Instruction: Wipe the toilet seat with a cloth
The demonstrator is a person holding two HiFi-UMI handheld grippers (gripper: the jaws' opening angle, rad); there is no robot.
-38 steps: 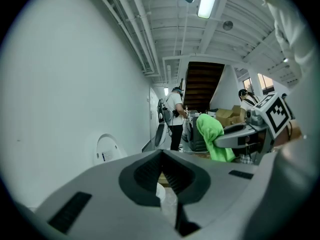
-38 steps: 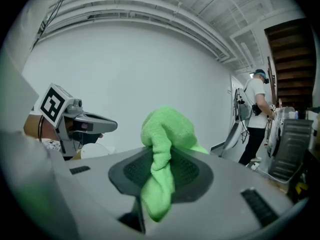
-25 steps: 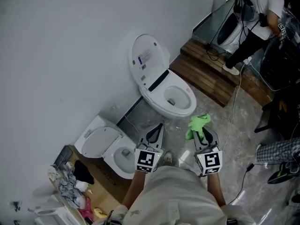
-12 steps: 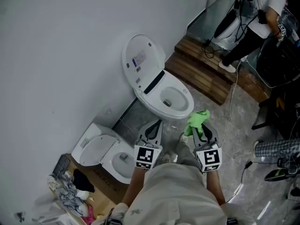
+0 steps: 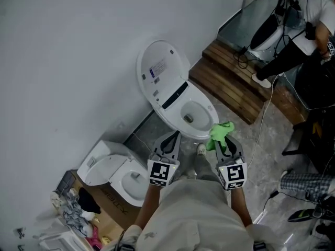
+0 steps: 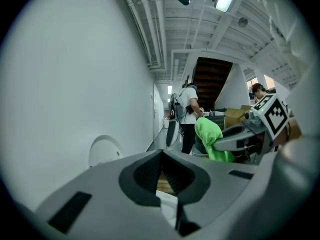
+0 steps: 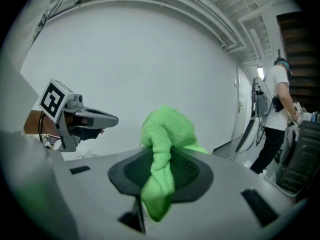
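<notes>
Right tool point(image 5: 224, 141) clamped on the green cloth point(image 5: 221, 131), held just near of the toilet seat point(image 5: 210, 110) front rim; left tool point(image 5: 170, 141) pinched together, empty, to its left; lid point(image 5: 159, 67) raised.

There are two toilets, an open-lidded toilet point(image 5: 184, 107) at twelve o'clock and a smaller toilet point(image 5: 111, 169) at eight o'clock, one green cloth point(image 5: 221, 132), two grippers, the left gripper point(image 5: 172, 138) and right gripper point(image 5: 225, 143), one wooden platform point(image 5: 235, 88), one cardboard box point(image 5: 112, 213) and one bystander point(image 5: 298, 48) at two o'clock.
</notes>
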